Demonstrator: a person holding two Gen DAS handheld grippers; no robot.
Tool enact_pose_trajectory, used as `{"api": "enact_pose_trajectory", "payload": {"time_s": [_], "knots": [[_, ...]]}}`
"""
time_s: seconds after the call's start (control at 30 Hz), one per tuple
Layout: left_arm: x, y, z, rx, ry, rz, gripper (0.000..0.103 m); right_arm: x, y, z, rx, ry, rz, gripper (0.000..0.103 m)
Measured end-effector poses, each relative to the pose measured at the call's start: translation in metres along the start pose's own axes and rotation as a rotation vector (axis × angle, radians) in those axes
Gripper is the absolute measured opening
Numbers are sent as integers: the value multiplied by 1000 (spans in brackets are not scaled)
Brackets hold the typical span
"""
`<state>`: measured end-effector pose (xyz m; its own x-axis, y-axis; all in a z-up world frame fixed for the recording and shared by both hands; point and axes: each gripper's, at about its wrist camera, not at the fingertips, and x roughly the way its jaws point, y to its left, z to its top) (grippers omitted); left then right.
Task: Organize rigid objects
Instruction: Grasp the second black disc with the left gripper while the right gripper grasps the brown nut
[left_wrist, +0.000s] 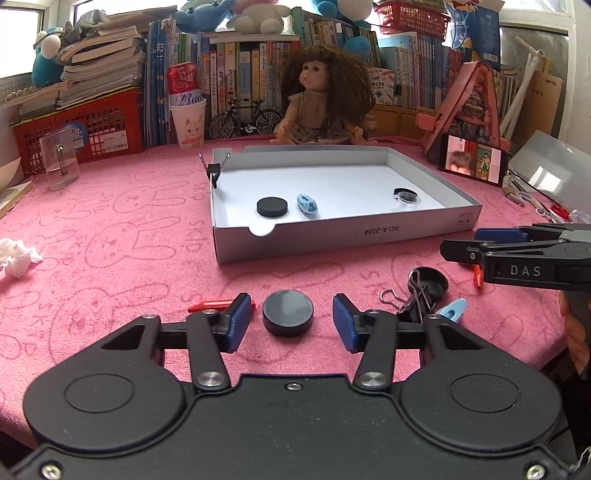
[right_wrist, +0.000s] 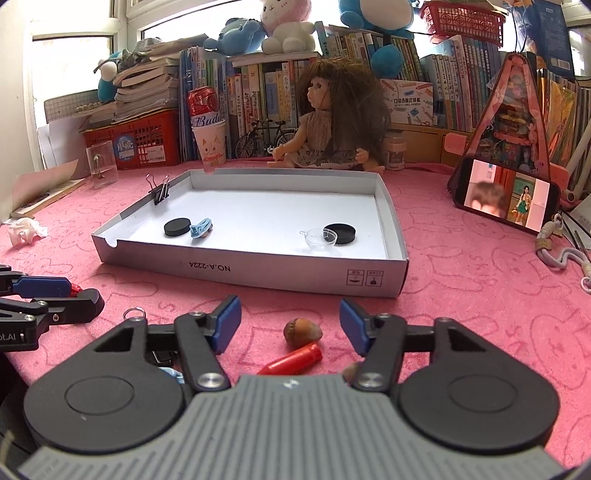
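A white cardboard tray (left_wrist: 343, 230) (right_wrist: 258, 267) lies on the pink cloth. It holds a black disc (left_wrist: 272, 206) (right_wrist: 178, 226), a blue clip (left_wrist: 307, 202) (right_wrist: 200, 228), a clear lid with a black cap (left_wrist: 407, 194) (right_wrist: 334, 234), and a binder clip (left_wrist: 214, 170) (right_wrist: 159, 192) on its rim. My left gripper (left_wrist: 291, 316) is open around a black disc (left_wrist: 288, 312) on the cloth. My right gripper (right_wrist: 290, 326) is open, empty, with a hazelnut (right_wrist: 302, 331) and a red cap (right_wrist: 293, 360) between its fingers.
Binder clips (left_wrist: 415, 299), a black cap (left_wrist: 430, 280), a blue clip (left_wrist: 452, 309) and a red piece (left_wrist: 207, 304) lie near the front edge. A doll (left_wrist: 325, 96), a phone (left_wrist: 472, 160), a glass (left_wrist: 59, 158), books and a red crate stand behind the tray.
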<state>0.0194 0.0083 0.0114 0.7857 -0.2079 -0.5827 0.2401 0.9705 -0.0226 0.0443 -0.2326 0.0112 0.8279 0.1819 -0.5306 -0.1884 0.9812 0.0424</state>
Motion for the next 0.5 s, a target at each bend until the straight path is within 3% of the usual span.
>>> {"api": "enact_pose_trajectory", "payload": {"time_s": [0.17, 0.4, 0.5], "knots": [[6, 1, -4, -8, 20, 17, 46, 5, 2, -4, -10, 25, -3, 55], [13, 0, 0, 8, 18, 23, 45, 7, 2, -5, -11, 36, -15, 30], [16, -3, 1, 21, 8, 37, 32, 8, 2, -5, -11, 36, -16, 29]]}}
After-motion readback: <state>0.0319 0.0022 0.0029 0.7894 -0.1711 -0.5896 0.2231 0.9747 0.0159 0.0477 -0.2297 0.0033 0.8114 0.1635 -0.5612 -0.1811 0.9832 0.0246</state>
